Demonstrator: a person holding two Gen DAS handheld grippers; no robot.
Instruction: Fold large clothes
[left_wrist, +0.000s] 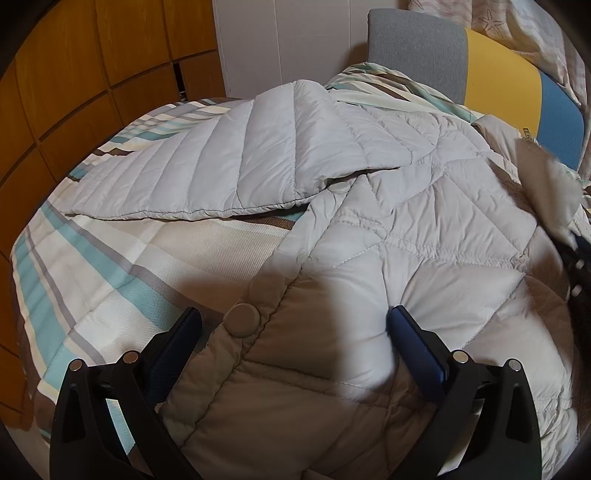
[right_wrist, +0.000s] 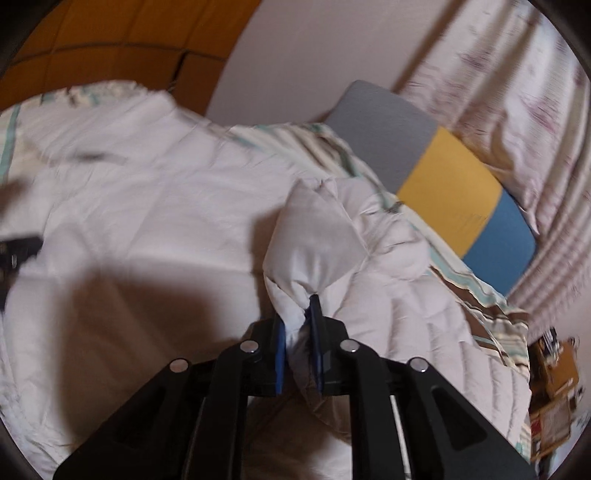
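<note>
Pale grey quilted jacket (left_wrist: 424, 206) is lying spread across a striped bedspread (left_wrist: 92, 258), one sleeve (left_wrist: 207, 166) stretching out to the side. I am holding my left gripper (left_wrist: 295, 325) wide open over the front edge by a round snap button (left_wrist: 242, 319), gripping nothing. I am pinching a puffy fold of the jacket (right_wrist: 314, 240) tightly in my right gripper (right_wrist: 299, 314), lifting it.

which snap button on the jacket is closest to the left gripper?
The big round tan one on the hem between the open left gripper fingers; the other snap sits farther up, under the sleeve.
</note>
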